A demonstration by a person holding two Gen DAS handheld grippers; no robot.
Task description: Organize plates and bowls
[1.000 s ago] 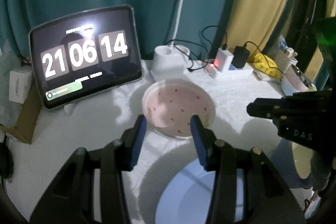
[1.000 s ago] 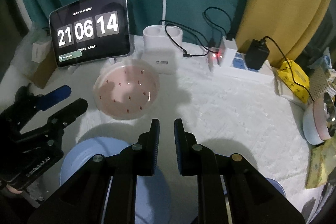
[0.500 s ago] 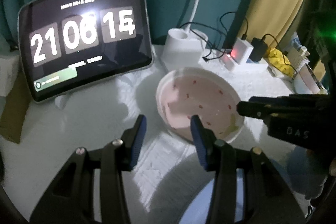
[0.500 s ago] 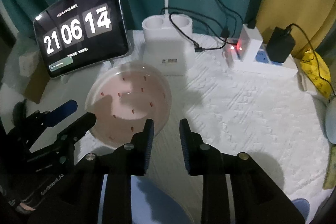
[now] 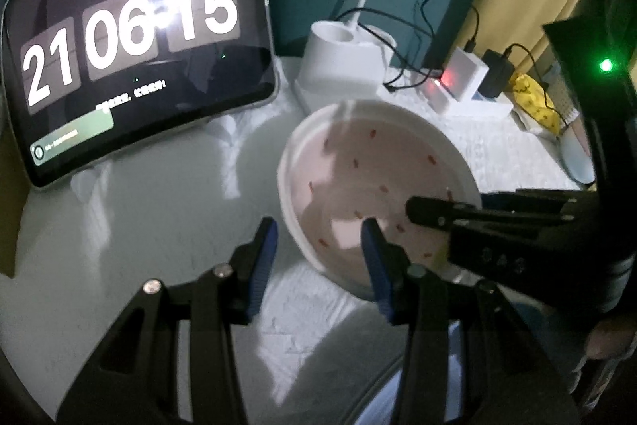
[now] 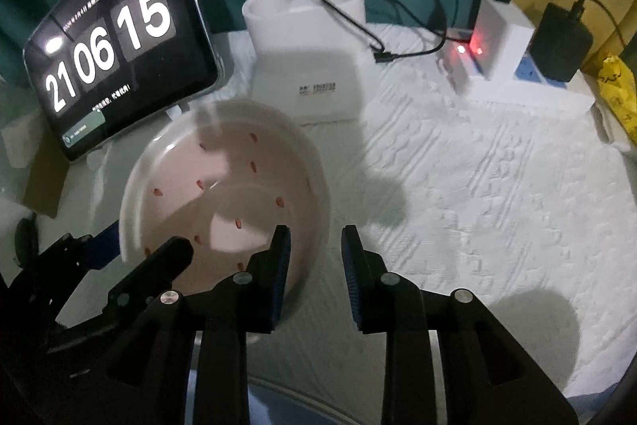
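While both tools reach toward it from opposite sides, the pink plate (image 5: 378, 182) with its small red specks sits on the white cloth (image 6: 477, 186), just in front of the white lamp base (image 6: 306, 38) and to the right of the tablet clock (image 5: 131, 46), which reads 21 06 15.

Seen from the left wrist view, the left gripper (image 5: 318, 249) stands wide apart with nothing between its blue pads. Its left finger lies outside the plate's near-left rim and its right finger is over the plate's inside, so the rim falls in the gap; whether either pad touches the plate cannot be told.

From the right wrist view, the right gripper (image 6: 314, 265) is spread to a middling gap, also empty. Its left finger overlaps the plate's near-right rim, and its right finger is over bare cloth beside the plate. Contact with the rim is not clear here either. The same plate (image 6: 223, 194) shows slight motion blur along its far edge.

Each tool appears in the other's view: the right one crosses the plate's right side in the left wrist view, and the left one lies at the plate's near-left in the right wrist view.

A blue plate (image 5: 450, 397) shows only as a sliver nearer the cameras than the pink plate. Behind and to the right of the pink plate, a white power strip (image 6: 517, 78) carries a black adapter (image 6: 561, 42) and glows red.
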